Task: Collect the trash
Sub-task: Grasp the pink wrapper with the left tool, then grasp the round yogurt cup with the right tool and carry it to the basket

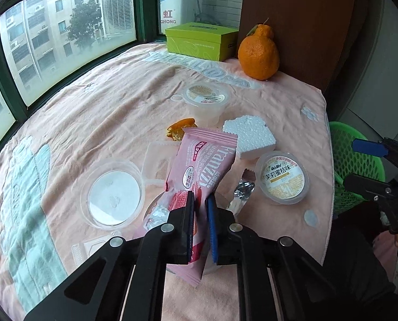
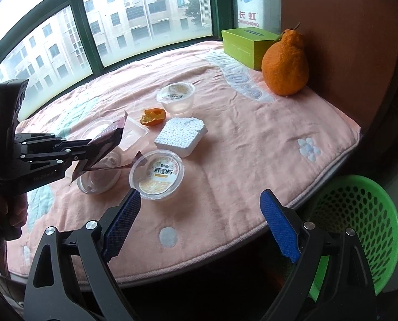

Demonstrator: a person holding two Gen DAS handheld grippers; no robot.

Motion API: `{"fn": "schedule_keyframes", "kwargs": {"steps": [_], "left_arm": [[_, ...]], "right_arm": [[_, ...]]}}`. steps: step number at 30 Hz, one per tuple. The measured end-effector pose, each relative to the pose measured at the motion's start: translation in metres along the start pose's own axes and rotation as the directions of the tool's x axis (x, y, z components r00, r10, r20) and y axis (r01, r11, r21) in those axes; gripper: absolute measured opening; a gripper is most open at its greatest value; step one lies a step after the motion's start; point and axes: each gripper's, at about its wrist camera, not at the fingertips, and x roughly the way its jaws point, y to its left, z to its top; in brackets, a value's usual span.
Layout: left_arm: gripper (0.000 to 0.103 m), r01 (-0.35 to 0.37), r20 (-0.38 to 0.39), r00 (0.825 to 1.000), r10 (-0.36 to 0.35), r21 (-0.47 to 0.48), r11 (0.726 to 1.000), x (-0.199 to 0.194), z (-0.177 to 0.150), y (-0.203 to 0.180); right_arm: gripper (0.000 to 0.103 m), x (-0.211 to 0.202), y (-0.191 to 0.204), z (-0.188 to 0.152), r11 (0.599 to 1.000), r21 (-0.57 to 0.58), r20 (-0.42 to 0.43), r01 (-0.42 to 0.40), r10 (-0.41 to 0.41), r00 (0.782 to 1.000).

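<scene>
The left claw (image 1: 200, 200) pinches a pink snack wrapper (image 1: 199, 165), its two fingers pressed onto the wrapper's lower half. The wrapper stands tilted and lifted above the desk (image 1: 118, 101), which is covered by a pink towel. From the right wrist view the same wrapper (image 2: 106, 140) hangs from the left claw (image 2: 92, 147) over an empty clear plastic cup (image 2: 97, 179). Just left of the wrapper in the left wrist view lies a round clear lid (image 1: 113, 194), and behind it a flat clear plastic tray (image 1: 159, 163).

The right claw (image 2: 200, 224) is spread wide and holds nothing, hovering over the near edge of the desk. Just ahead of its left finger sits a sealed jelly cup (image 2: 157, 175) with a yellow label. Beyond that rests a white foam block (image 2: 181, 135), then a piece of orange peel (image 2: 153, 116), then another jelly cup (image 2: 176, 97) with clear walls. A crumpled silver foil scrap (image 1: 243, 191) lies beside the nearer jelly cup in the left wrist view.

At the far corner stand a large orange citrus fruit (image 2: 284, 67) and a green box (image 2: 248, 44), near each other by the window. A green mesh basket (image 2: 359, 222) sits below the desk's right edge.
</scene>
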Motion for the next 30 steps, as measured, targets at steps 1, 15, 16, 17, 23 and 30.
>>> {"fn": "schedule_keyframes", "kwargs": {"steps": [1,15,16,17,23,30], "left_arm": [[0.008,-0.001,0.007,1.000,0.001,-0.009,1.000,-0.003,0.000,0.002],[0.006,0.027,0.097,0.995,-0.017,-0.095,0.995,-0.046,0.006,0.021],[0.006,0.028,0.104,0.994,-0.018,-0.095,0.995,-0.049,0.006,0.022],[0.006,0.030,0.111,0.994,-0.019,-0.096,0.995,-0.051,0.007,0.022],[0.006,0.046,0.125,0.992,-0.033,-0.103,0.994,-0.058,0.006,0.020],[0.006,0.051,0.122,0.992,-0.039,-0.104,0.993,-0.058,0.005,0.018]], "right_arm": [[0.090,0.002,0.003,0.000,1.000,-0.005,-0.003,-0.004,0.004,1.000],[0.090,0.060,0.035,0.008,0.998,-0.055,-0.082,-0.028,0.024,0.996],[0.090,0.064,0.036,0.009,0.998,-0.053,-0.087,-0.029,0.024,0.996],[0.090,0.068,0.037,0.009,0.998,-0.054,-0.093,-0.025,0.020,0.995],[0.090,0.081,0.042,0.013,0.997,-0.071,-0.108,-0.009,0.001,0.994],[0.070,0.079,0.042,0.012,0.998,-0.060,-0.114,-0.021,0.014,0.993]]}}
